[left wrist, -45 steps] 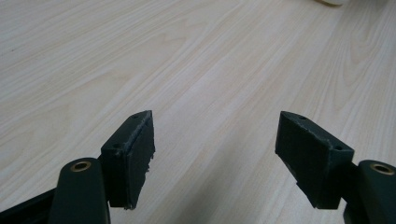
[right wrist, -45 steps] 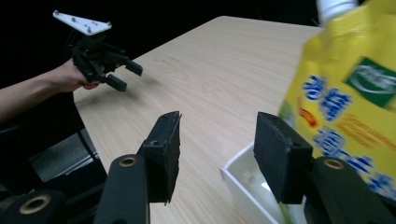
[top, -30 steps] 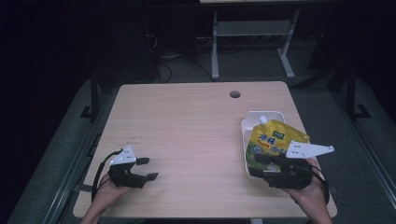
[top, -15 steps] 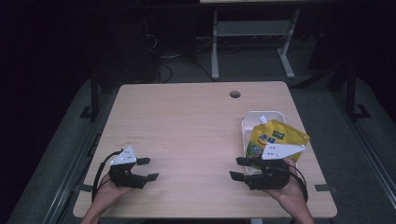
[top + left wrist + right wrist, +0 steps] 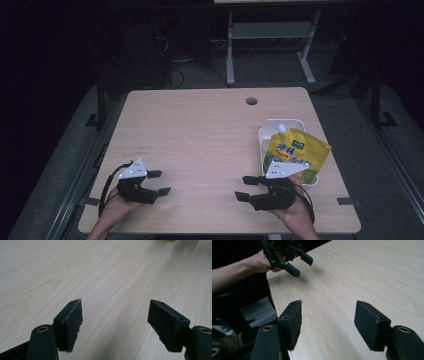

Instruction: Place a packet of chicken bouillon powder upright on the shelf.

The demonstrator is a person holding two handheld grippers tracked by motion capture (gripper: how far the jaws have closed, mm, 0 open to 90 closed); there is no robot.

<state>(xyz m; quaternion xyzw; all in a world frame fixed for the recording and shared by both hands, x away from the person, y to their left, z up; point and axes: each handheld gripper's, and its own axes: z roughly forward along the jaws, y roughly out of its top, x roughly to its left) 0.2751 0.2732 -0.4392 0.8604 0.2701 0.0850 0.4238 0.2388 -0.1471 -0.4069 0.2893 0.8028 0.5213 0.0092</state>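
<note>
A: Near end first. Our right gripper (image 5: 249,188) sits low over the tabletop (image 5: 210,135), jaws wide with nothing between them. They've just been opening, and in the right gripper view there's bare wood between the pads.

B: Agreed. We'd judge it has let go and is clear of the load, which is why it points toward the middle of the tabletop rather than at the pouch.

A: Left gripper (image 5: 159,182): also wide, nothing held. It hovers near our edge, well apart from the right one, and we read it as parked, not working.

B: Same from the left gripper view: both pads spread, plain wood grain ahead.

A: Now the thing in hand. The yellow pouch (image 5: 295,155) lies just beyond and to the outer side of the right gripper, close behind its grey plate. Its white spout (image 5: 281,128) points away from us.

B: It lies in the white tray (image 5: 272,125), tilted, with its far corner hanging over the tray's outer rim. We'd say it's too big to lie flat inside, hence the lean.

A: Farther off, a round cable hole (image 5: 251,101) sits near the far edge of the tabletop.

B: Counts: two grippers, both empty; one pouch; one tray; one hole.
</note>
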